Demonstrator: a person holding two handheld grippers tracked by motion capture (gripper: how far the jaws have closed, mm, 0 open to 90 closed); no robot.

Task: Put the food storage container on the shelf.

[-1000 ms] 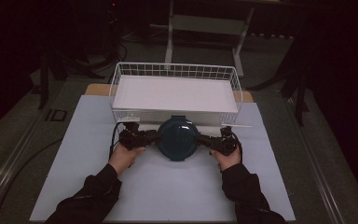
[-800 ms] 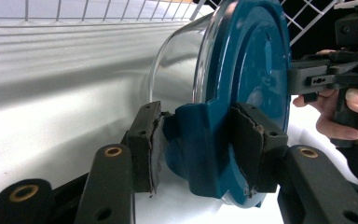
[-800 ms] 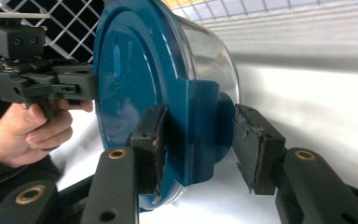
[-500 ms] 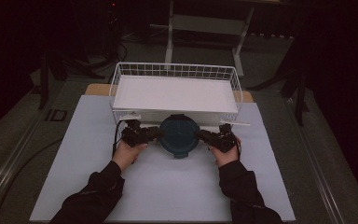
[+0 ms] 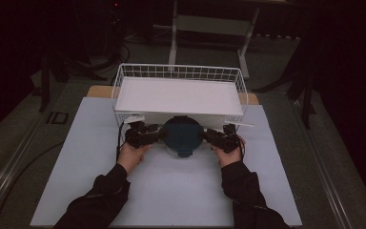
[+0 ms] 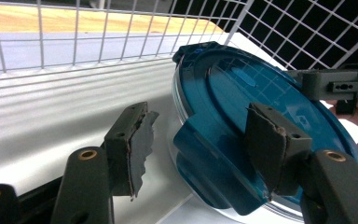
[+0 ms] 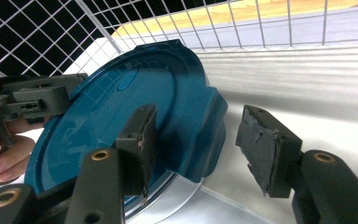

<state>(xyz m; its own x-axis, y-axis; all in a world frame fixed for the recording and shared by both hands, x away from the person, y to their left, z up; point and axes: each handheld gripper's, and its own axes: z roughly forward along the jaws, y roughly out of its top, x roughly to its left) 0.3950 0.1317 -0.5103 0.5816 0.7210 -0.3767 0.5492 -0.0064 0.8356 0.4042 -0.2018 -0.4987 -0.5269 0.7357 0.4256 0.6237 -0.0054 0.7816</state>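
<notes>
The table (image 5: 76, 191) is covered by a pale sheet, and a white wire basket (image 5: 124, 81) with a white liner is seen at its twelve o'clock side. A round container with a teal lid (image 5: 182, 135) is seen at the centre of the table, just in front of the basket's near wall, tilted so that its lid faces up and toward six o'clock while its clear rim rests low on the table. No long axis is offered by the round lid; its two latch tabs are lined up from nine o'clock to three o'clock. The container is judged to be set down in front of the basket and not yet placed inside it, so the lift over the wire wall is judged to be left. The left tool (image 5: 148, 135) is seen at nine o'clock of the lid and the right tool (image 5: 210, 136) at three o'clock. The jaws of both tools have just been opening; in the left gripper view the left tool (image 6: 198, 140) is released, a tab standing between its pads untouched, and in the right gripper view the right tool (image 7: 198, 142) is likewise released around the opposite tab.
</notes>
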